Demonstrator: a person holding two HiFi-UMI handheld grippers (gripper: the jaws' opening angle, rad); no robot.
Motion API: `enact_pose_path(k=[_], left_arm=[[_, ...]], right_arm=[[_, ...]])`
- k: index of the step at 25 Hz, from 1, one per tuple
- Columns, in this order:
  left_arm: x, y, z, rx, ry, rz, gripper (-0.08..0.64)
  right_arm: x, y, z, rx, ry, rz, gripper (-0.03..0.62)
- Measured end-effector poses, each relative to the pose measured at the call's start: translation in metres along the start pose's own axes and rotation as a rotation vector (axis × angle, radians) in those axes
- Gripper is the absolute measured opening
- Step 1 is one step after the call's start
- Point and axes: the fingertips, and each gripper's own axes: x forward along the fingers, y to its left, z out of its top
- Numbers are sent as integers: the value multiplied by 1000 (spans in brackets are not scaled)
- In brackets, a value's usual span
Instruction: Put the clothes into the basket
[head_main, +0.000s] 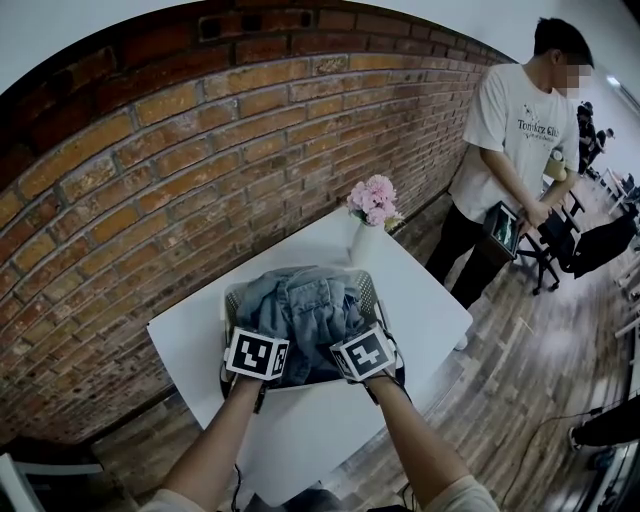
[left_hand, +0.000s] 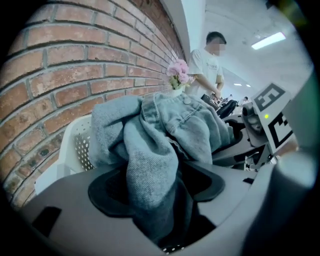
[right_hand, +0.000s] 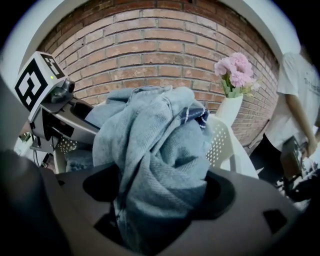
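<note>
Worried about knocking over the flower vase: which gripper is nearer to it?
Right. In the head view the right gripper sits straight below the vase; the left gripper is farther off, down-left.

The head camera looks steeply down from over the person's forearms (head_main: 215, 450) onto the desk (head_main: 425, 305) beside the brick wall (head_main: 190, 180). The two gripper views sit low, pressed close against the clothes (left_hand: 150, 165), facing that wall. All three share the clothes, the basket (left_hand: 80, 145) and the pink flowers (head_main: 373, 200).
</note>
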Motion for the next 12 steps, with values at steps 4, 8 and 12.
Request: enact_pose_path(k=[4, 8, 12], left_arm=[[-13, 0, 13, 52, -108, 47, 298], [-27, -6, 16, 107, -205, 84, 298], [-34, -8, 14, 115, -275, 116, 296]], right_arm=[[-11, -6, 4, 27, -44, -50, 403], [-27, 0, 8, 24, -99, -77, 400], [-38, 6, 10, 18, -152, -124, 386]])
